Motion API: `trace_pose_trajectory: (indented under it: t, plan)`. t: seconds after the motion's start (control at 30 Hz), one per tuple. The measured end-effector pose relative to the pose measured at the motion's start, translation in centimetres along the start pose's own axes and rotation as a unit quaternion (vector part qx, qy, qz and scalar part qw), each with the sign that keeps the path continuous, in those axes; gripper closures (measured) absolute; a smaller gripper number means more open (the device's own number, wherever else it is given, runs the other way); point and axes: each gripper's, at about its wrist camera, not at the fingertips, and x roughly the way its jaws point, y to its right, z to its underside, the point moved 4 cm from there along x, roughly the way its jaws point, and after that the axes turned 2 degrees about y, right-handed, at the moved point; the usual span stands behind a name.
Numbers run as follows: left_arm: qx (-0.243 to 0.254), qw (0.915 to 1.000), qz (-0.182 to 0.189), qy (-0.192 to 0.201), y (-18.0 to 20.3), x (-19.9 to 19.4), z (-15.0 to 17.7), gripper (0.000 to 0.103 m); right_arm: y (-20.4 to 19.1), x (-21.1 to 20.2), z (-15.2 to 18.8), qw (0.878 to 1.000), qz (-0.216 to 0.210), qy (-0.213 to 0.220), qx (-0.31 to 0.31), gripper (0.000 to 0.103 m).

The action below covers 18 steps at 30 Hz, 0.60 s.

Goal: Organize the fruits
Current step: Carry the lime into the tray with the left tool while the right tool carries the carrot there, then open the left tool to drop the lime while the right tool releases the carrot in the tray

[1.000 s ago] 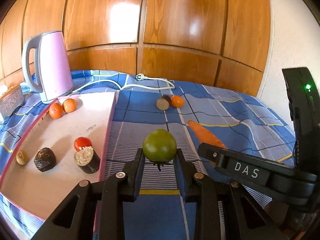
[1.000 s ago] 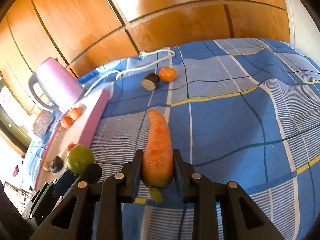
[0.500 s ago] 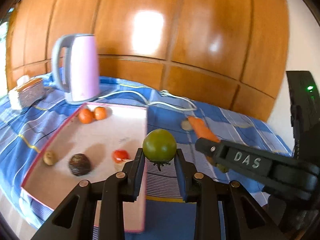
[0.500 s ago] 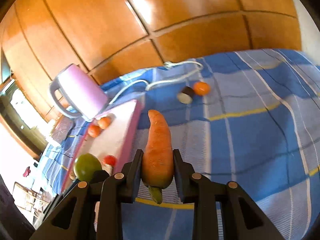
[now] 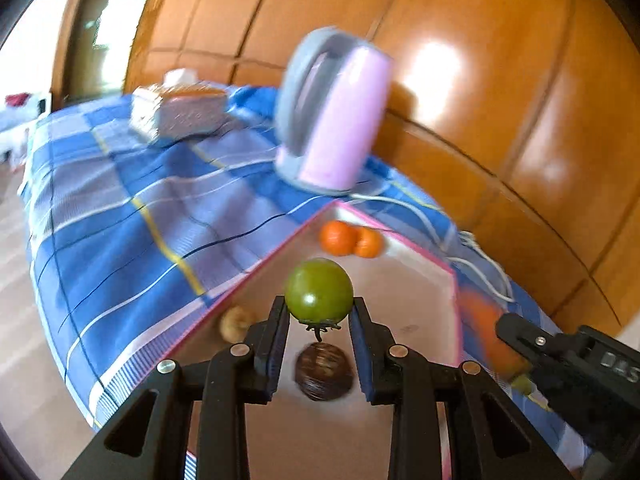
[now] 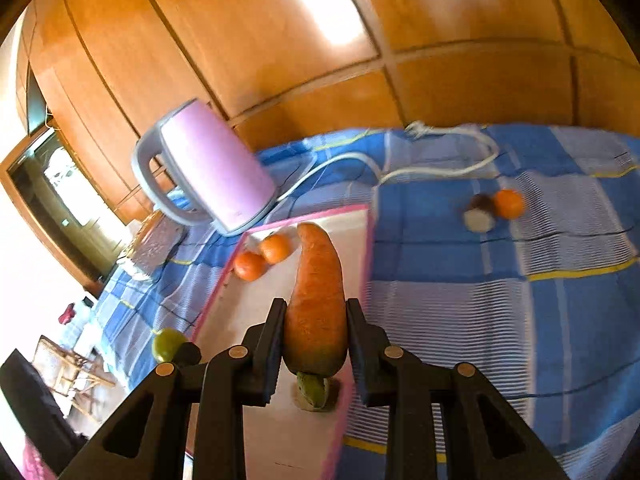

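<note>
A green tomato (image 5: pixel 319 290) sits between the pads of my left gripper (image 5: pixel 319 306), which is shut on it above the pink-rimmed tray (image 5: pixel 400 288). On the tray lie two oranges (image 5: pixel 350 239), a dark round fruit (image 5: pixel 324 376) and a small tan fruit (image 5: pixel 236 322). My right gripper (image 6: pixel 316 308) holds an orange carrot (image 6: pixel 316 300) lengthwise over the tray's right side (image 6: pixel 256 312). Its jaws are opening, though both pads still touch the carrot. An orange (image 6: pixel 509 203) and a dark cut piece (image 6: pixel 480 216) lie on the blue cloth to the right.
A pink kettle (image 6: pixel 208 172) stands just behind the tray, its white cable (image 6: pixel 440 168) trailing across the checked cloth. A patterned box (image 5: pixel 180 112) sits at the far left. Wooden panels close off the back. The cloth's left edge drops to the floor.
Both grippers have swung left, from over the blue cloth to over the tray, each carrying its load. The left one has also rolled, so the scene now tilts.
</note>
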Motion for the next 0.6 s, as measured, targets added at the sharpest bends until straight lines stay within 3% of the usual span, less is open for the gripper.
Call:
trace_pose_trajectory:
  t: [0.07, 0.23, 0.33, 0.4, 0.6]
  plan:
    - [0.001, 1.0, 0.002, 0.0, -0.1, 0.0, 0.1, 0.073, -0.3, 0.6, 0.1, 1.0, -0.022, -0.01, 0.013, 0.07]
    - [0.039, 0.9992, 0.003, 0.007, 1.4, -0.2, 0.5, 0.062, -0.3, 0.5, 0.8, 1.0, -0.024, -0.015, 0.013, 0.07]
    - [0.06, 0.9982, 0.002, 0.008, 2.1, -0.2, 0.8, 0.06, 0.3, 0.0, 1.3, 1.0, -0.018, -0.016, 0.017, 0.07]
    - [0.068, 0.9976, -0.002, 0.008, 2.6, -0.3, 0.9, 0.052, 0.8, -0.5, 1.6, 1.0, -0.014, -0.018, 0.02, 0.07]
    - [0.079, 0.9967, -0.011, 0.012, 2.8, -0.4, 1.2, 0.041, 1.6, -2.0, 2.3, 1.0, 0.012, -0.009, 0.004, 0.07]
